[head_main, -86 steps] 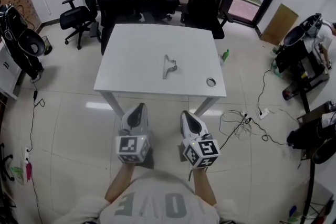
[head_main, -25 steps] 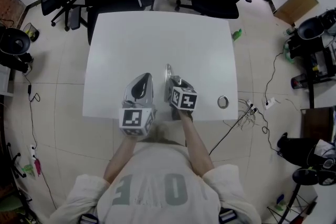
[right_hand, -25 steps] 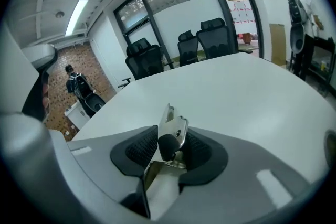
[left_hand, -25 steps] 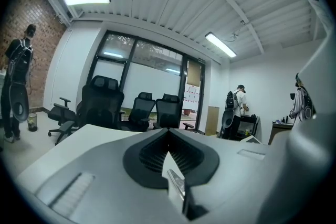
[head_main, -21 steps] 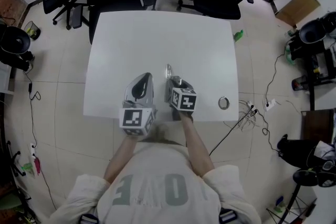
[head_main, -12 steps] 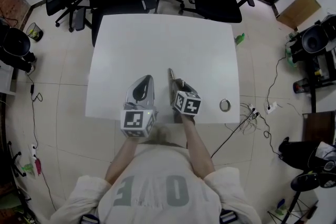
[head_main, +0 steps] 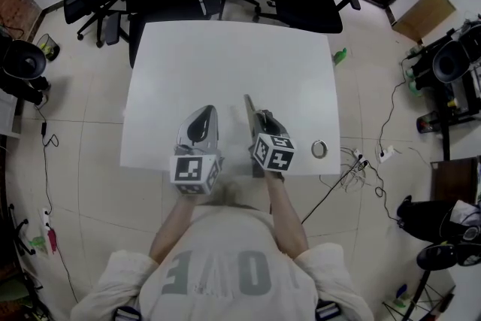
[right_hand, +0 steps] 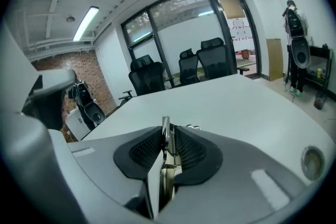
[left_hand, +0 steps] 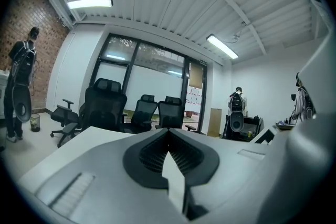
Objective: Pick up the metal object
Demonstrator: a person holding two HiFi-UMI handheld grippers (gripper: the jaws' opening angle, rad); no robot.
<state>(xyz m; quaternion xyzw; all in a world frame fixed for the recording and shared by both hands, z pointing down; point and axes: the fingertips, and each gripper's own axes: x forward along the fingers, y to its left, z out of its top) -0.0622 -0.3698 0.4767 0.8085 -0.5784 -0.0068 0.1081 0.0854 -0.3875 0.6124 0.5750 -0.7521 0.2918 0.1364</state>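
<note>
While the right gripper (head_main: 261,119) leans over the near part of the white table (head_main: 225,56), its jaws are closing on the metal object (right_hand: 166,132), which lies there between the pads. Just beside it, the left gripper (head_main: 201,122) hovers with jaws together, holding nothing.

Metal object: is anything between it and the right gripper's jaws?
Nothing visible does. The metal object already stands between the jaws of the right gripper, which are closing on it.
</note>
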